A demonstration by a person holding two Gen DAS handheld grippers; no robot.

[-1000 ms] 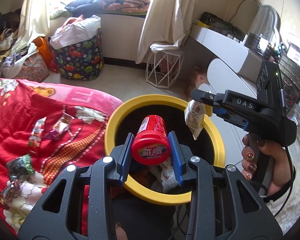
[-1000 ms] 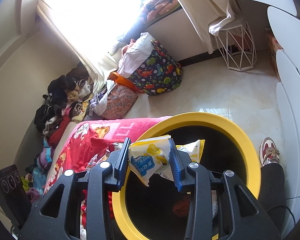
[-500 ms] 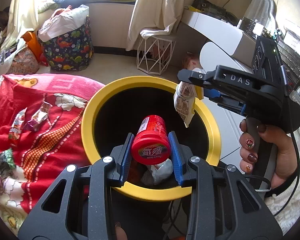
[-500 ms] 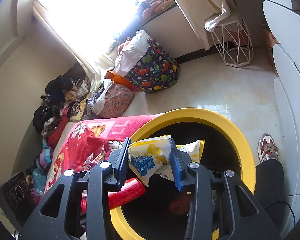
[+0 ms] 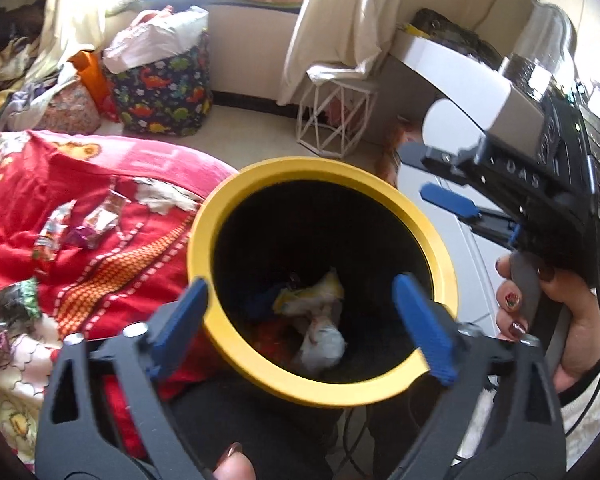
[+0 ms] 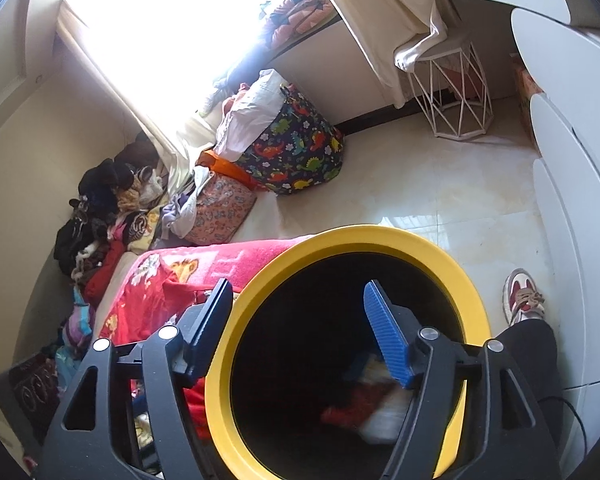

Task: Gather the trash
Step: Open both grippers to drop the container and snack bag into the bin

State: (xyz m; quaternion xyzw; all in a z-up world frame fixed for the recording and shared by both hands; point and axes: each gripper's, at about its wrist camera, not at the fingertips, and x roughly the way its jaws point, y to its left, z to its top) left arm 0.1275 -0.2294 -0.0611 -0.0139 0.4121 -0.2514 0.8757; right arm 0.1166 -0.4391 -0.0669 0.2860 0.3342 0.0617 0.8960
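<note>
A black trash bin with a yellow rim point(image 5: 384, 184) point(image 6: 440, 252) stands beside the red bed. My left gripper point(image 5: 300, 316) hangs over its mouth, jaws opening wide, nothing between them. My right gripper point(image 6: 300, 328) point(image 5: 452, 200) is also above the bin, jaws opening and empty. Down inside lie the yellow-and-white snack packet point(image 5: 312, 296) point(image 6: 374, 368), a blurred red shape that looks like the red bottle point(image 6: 356, 404), and crumpled white trash point(image 5: 324, 340). Several foil wrappers point(image 5: 96, 224) stay on the red blanket point(image 5: 52, 184), with a crumpled one point(image 5: 14, 308) further left.
A dinosaur-print fabric basket point(image 5: 164, 92) point(image 6: 296, 152) and a white wire stool point(image 5: 332, 116) point(image 6: 456, 92) stand on the pale floor. White rounded furniture point(image 6: 560, 184) lines the right. A person's shoe point(image 6: 522, 296) and dark trouser leg point(image 6: 532, 352) are next to the bin.
Both grippers opened over the bin. The red bottle left the left gripper and the snack packet left the right one; both now lie inside the bin.
</note>
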